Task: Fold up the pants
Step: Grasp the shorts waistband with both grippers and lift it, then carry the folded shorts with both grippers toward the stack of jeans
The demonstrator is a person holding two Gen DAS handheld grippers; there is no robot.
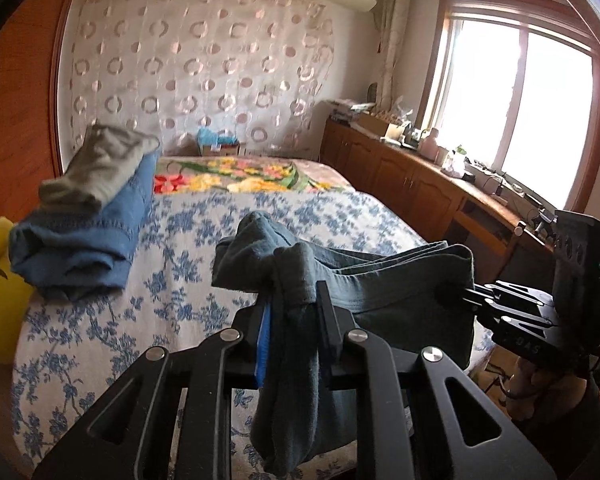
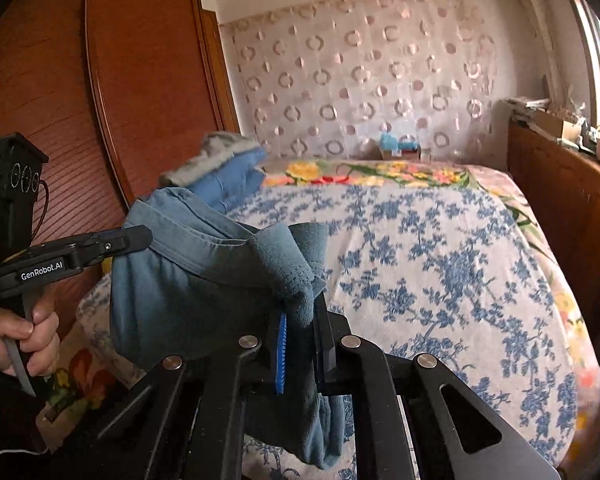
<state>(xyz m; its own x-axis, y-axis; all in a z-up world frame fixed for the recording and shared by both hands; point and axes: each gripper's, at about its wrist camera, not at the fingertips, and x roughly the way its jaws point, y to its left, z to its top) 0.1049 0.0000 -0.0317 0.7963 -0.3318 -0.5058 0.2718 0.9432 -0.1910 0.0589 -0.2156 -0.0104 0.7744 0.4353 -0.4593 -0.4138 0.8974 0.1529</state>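
We are over a bed (image 1: 100, 344) with a blue-flowered cover, a wooden wardrobe (image 2: 60, 80) to the left. Left to right: a folded blue and grey pile (image 1: 80, 216) sits well apart on the cover; our left gripper (image 1: 290, 312) is clamped on one bunched end of the grey-blue pants (image 1: 400, 280), which hang between both claws clear of the cover; our right gripper (image 2: 302, 320) pinches the other end. Further right a wooden cabinet (image 1: 420, 184) runs under the window (image 1: 520, 100). Nothing blocks the open cover ahead.
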